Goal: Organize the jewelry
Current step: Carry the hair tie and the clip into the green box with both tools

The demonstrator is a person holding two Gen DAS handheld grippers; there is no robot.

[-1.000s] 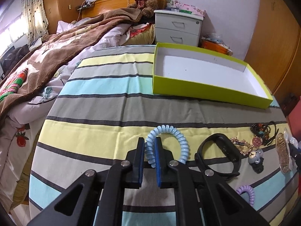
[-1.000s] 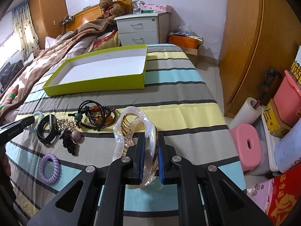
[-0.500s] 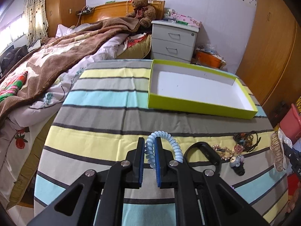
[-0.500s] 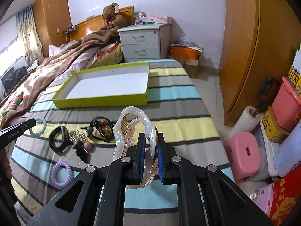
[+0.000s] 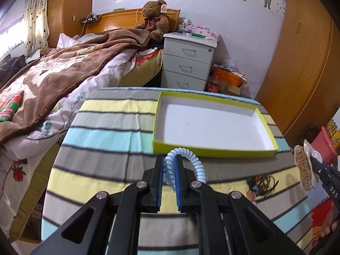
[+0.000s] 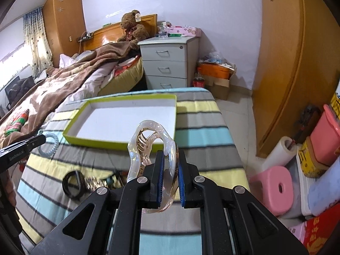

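My left gripper [image 5: 169,159] is shut on a pale blue coil hair tie [image 5: 192,162], held in the air above the striped table just short of the lime-green box [image 5: 212,150]. The box is shallow, white inside and holds nothing. My right gripper [image 6: 171,156] is shut on a clear hair claw clip [image 6: 148,146] with gold teeth, lifted above the table near the box's front right corner [image 6: 175,131]. In the right wrist view the left gripper [image 6: 41,139] and the blue tie [image 6: 50,146] appear at the left. The clip [image 5: 303,170] shows at the right edge of the left wrist view.
A black bracelet [image 6: 72,182] and a tangle of beaded jewelry [image 6: 99,181] lie on the striped cloth [image 5: 106,131] near the front. A bed with a brown blanket [image 5: 53,74] is at the left, a grey drawer unit [image 5: 187,63] behind. A pink stool [image 6: 274,189] and boxes crowd the floor at the right.
Both grippers have risen with their items off the table and come nearer the green box. The purple hair tie and much of the jewelry have dropped out of view below.
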